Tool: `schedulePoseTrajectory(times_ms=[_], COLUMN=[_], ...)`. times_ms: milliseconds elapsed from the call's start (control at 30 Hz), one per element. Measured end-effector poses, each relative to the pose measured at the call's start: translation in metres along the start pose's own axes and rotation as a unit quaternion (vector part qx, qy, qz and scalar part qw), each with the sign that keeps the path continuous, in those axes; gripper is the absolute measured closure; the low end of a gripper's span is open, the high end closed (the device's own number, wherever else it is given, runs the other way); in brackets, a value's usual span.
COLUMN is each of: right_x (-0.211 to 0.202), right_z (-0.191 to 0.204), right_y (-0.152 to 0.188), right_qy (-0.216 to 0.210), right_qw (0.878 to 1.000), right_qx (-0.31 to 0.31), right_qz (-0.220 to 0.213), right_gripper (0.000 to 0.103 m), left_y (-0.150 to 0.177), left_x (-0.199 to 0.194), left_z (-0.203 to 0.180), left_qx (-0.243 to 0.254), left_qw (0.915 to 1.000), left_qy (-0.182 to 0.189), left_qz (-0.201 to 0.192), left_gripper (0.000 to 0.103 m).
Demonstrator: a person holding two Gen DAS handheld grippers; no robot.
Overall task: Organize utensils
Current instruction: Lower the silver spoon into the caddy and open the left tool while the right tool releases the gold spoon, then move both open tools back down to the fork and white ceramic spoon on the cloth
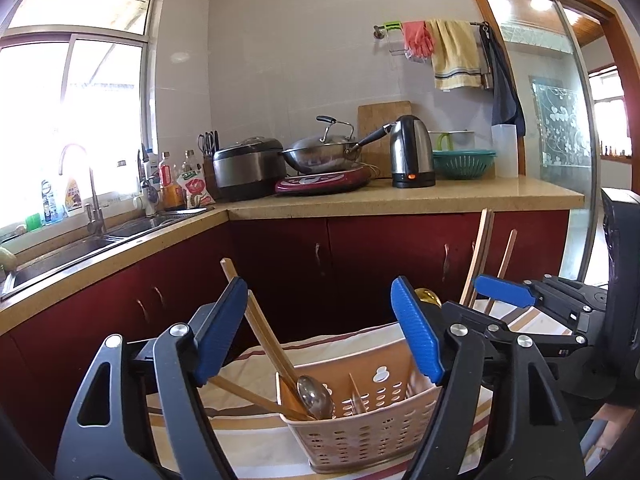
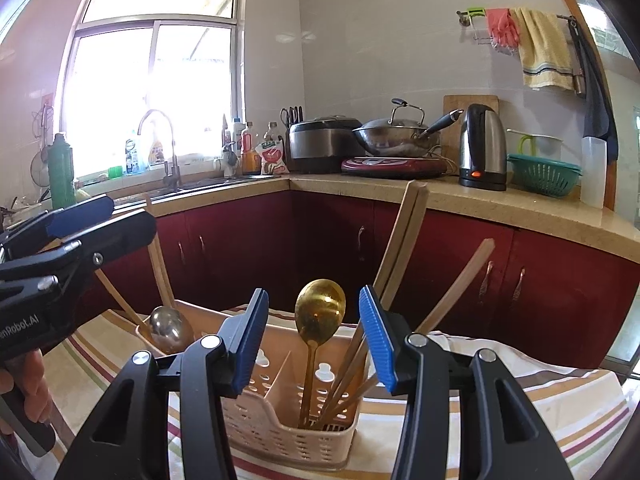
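Observation:
A beige perforated utensil basket [image 1: 360,432] [image 2: 280,432] stands on a striped cloth. Its left compartment holds a silver spoon [image 1: 316,396] [image 2: 170,330] and wooden chopsticks [image 1: 260,328]. Its right compartment holds a gold spoon [image 2: 320,312] and more chopsticks [image 2: 400,248]. My left gripper [image 1: 320,328] is open above the basket's left part, holding nothing. My right gripper [image 2: 314,336] is open above the right compartment, the gold spoon's bowl between its fingers without contact. Each gripper also shows at the edge of the other's view.
The striped cloth [image 2: 540,400] covers the table under the basket. Behind stand red cabinets [image 1: 360,256] under a counter with a kettle [image 1: 412,152], wok [image 1: 320,152], rice cooker, green colander and a sink [image 1: 60,248] by the window.

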State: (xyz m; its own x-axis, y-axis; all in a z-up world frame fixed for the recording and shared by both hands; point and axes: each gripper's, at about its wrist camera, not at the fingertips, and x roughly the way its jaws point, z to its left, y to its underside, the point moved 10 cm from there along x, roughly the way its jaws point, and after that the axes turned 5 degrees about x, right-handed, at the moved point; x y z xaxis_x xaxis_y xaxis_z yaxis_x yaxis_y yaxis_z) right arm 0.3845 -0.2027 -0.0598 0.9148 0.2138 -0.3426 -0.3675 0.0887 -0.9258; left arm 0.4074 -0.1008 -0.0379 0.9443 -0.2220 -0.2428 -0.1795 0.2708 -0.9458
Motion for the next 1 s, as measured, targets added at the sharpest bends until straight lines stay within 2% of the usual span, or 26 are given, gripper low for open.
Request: schedulePoseTrajectory(times_ms=[400,500,733,1000], right_x=[-0.035,-0.044,-0.06,-0.069], right_z=[-0.002,-0.001,0.006,0.019], right_y=[0.009,0.018,0.055,0.111], right_qy=[0.021,0.023,0.029,0.03], right_qw=[1.0,0.999,0.998,0.992], right_qx=[0.015,0.02,0.027,0.036], right_qz=[0.011,0.018,0.055,0.113], right_gripper=[0.056,0.055,0.056,0.056], left_y=[-0.005,0.001,0.04,0.104], left_x=[-0.045,-0.057,-0.082,-0.098], left_z=[0.013,0.018,0.026,0.035], left_qx=[-0.015,-0.024,-0.044,-0.068], left_qw=[0.9995,0.999,0.9962,0.9881], left_qy=[-0.026,-0.035,-0.051,-0.063], left_qz=[0.006,0.014,0.056,0.123], left_gripper=[0.029,0.025,0.023,0.022])
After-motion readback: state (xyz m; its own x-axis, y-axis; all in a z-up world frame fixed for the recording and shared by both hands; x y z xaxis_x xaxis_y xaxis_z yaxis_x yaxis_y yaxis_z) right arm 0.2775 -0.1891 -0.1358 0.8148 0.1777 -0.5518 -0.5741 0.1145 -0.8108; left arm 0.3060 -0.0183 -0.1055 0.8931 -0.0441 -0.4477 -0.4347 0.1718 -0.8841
